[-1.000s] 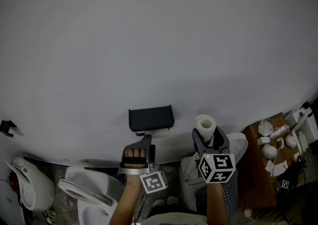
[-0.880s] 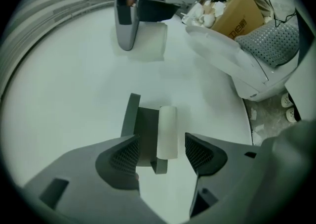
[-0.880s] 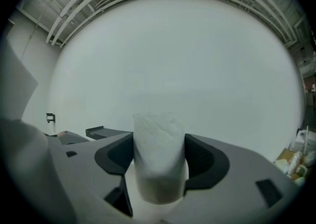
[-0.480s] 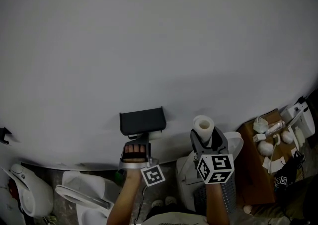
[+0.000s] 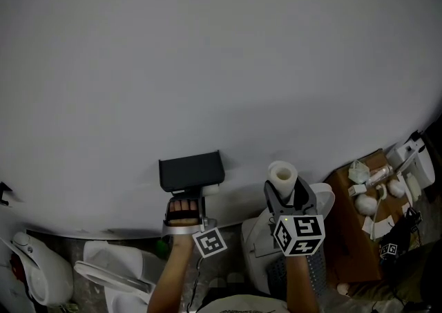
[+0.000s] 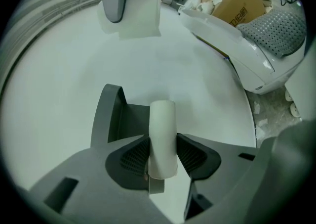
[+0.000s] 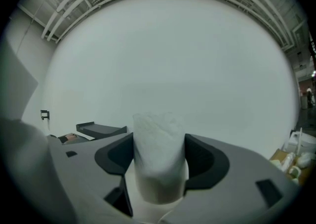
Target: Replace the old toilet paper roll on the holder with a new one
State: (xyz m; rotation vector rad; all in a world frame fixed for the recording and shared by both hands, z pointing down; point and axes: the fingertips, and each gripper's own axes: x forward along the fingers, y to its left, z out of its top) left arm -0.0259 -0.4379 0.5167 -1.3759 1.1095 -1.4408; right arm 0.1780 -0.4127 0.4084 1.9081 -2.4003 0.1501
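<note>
Closer under the wall holder (image 5: 191,170) now, the left gripper (image 6: 162,143) has just closed its jaws onto the old roll (image 6: 163,114) hanging there, while the right gripper (image 7: 159,150) pinches the new roll (image 7: 158,124) upright beside it.

The holder (image 5: 191,171) is mounted on the wall (image 5: 221,42). The old roll (image 6: 162,129) is at the holder, between the left gripper's (image 6: 162,156) jaws. At 3 o'clock from the holder, the new roll (image 5: 282,175) stands in the right gripper (image 5: 286,193). A toilet (image 5: 114,270) lies at 7 o'clock.
</note>
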